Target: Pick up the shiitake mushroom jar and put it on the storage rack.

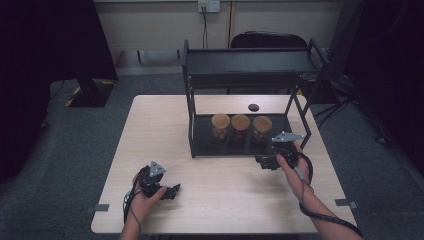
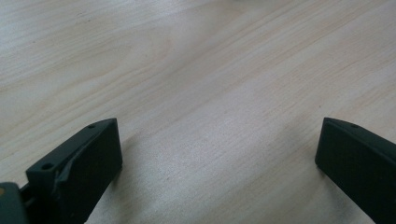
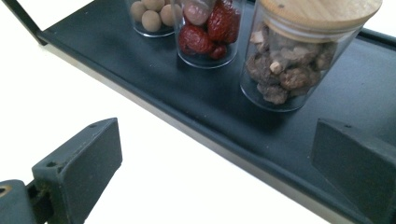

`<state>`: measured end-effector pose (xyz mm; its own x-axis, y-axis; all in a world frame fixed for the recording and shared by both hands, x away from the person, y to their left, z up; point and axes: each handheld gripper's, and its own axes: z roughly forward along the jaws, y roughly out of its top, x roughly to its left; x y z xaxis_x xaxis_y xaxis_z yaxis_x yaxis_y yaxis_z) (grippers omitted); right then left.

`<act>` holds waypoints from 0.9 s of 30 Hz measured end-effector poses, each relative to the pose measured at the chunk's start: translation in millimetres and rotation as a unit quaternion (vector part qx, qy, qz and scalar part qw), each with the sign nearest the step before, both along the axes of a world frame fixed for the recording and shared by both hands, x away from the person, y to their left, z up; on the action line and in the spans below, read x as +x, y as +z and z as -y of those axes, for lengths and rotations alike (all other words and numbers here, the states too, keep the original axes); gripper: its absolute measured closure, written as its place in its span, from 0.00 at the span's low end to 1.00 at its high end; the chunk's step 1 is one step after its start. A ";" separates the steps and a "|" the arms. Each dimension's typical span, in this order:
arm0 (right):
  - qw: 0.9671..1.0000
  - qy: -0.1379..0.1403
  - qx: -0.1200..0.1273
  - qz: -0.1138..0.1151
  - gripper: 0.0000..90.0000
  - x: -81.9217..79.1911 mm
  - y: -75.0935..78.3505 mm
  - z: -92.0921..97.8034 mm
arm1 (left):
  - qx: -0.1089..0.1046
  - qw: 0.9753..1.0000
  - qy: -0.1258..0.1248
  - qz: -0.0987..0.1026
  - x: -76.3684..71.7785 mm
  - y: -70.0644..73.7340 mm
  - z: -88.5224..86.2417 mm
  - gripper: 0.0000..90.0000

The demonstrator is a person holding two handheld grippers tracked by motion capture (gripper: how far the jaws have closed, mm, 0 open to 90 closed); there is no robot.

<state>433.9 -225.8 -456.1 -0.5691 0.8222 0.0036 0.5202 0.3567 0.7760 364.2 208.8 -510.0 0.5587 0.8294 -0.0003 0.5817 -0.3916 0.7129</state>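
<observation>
My right hand-held gripper (image 1: 267, 162) sits at the front edge of the black shelf rack (image 1: 240, 150), jaws spread wide with nothing between them. In the right gripper view, one jaw is over the pale tabletop (image 3: 70, 93) and the other over the rack's lower tray (image 3: 154, 84). Nearest ahead stands the glass jar of brown dried pieces (image 3: 299, 60) with a wooden lid, upright on the tray. Just beside it is the jar of red dried fruit (image 3: 210, 32), then the jar of round beige balls (image 3: 152, 16); from above, the three stand in a row.

My left hand-held gripper (image 1: 170, 191) rests low over bare tabletop near the front-left, well apart from the rack, jaws also wide open and empty. A small dark disc (image 1: 253, 106) lies on the tabletop behind the rack.
</observation>
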 end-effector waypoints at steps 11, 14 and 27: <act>1.000 0.011 0.003 -0.002 0.02 -11.4 -5.9 3.6 | 0.000 1.000 0.000 0.000 0.0 0.0 0.0 0.00; 1.000 0.014 0.002 -0.004 0.02 -15.1 -7.6 5.8 | 0.000 1.000 0.000 0.000 0.0 0.0 0.0 0.00; 1.000 0.012 0.007 -0.007 0.02 -28.6 -14.9 20.4 | 0.000 1.000 0.000 0.000 0.0 0.0 0.0 0.00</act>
